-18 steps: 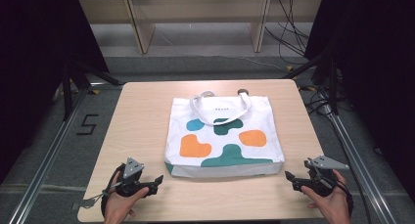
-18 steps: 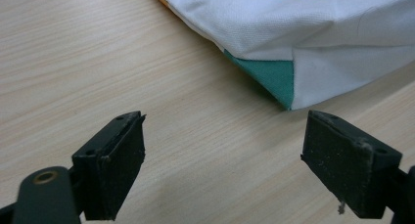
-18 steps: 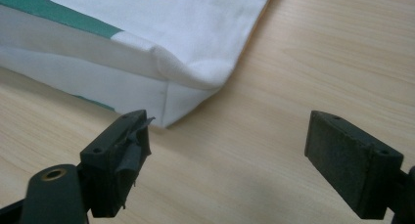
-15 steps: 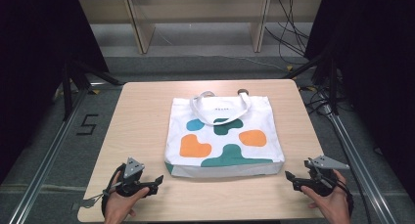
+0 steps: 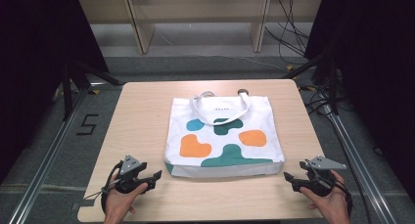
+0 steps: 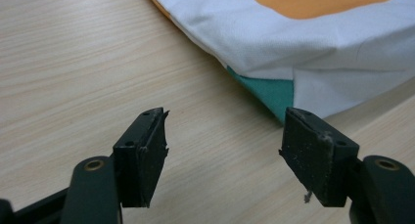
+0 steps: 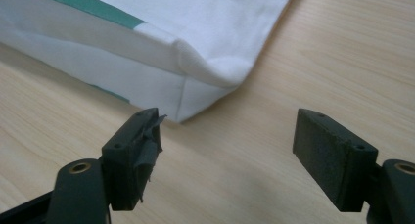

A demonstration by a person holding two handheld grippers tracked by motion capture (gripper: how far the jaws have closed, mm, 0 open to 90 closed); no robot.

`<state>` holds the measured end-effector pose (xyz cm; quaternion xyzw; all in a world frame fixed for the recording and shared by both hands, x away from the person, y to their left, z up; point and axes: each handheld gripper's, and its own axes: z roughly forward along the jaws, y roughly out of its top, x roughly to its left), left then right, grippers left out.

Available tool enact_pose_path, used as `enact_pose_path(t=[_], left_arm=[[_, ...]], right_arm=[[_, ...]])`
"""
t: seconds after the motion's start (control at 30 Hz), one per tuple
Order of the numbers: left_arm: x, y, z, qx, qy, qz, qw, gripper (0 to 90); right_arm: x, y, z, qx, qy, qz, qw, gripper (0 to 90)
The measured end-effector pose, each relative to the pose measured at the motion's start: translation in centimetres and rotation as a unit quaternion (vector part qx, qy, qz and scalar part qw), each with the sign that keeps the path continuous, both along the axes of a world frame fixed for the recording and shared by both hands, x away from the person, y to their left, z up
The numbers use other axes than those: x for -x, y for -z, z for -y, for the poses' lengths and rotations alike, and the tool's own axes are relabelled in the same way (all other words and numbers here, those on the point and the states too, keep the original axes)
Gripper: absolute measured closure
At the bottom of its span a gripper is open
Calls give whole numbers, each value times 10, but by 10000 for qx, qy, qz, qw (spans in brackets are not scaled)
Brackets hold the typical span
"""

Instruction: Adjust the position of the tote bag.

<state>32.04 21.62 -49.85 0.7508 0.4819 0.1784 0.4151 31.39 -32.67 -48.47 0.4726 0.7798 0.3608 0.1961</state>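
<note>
Near the front edge of the desk, the left gripper rests low over the wood by the front left corner, jaws standing wide apart with nothing between them. The right gripper sits near the front right corner, jaws likewise spread wide and empty. Between them lies a white tote bag, flat, its bottom hem toward the front edge, each bottom corner just beyond a gripper without touching. Its handles lie folded toward the desk's far edge.
</note>
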Motion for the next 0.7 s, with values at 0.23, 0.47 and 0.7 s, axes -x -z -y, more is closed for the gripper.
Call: enact_pose_path(t=[0.23, 0.47, 0.7], left_arm=[[-14, -14, -3, 180, -92, 74, 9998, 329], [-36, -19, 5, 275, 88, -205, 9994, 322], [-47, -25, 19, 234, 237, -204, 9992, 353]], right_arm=[[-5, 1, -6, 111, -332, 83, 9994, 300], [-10, -4, -15, -51, -522, 142, 9985, 355], [-11, -9, -22, -134, -595, 143, 9980, 398]])
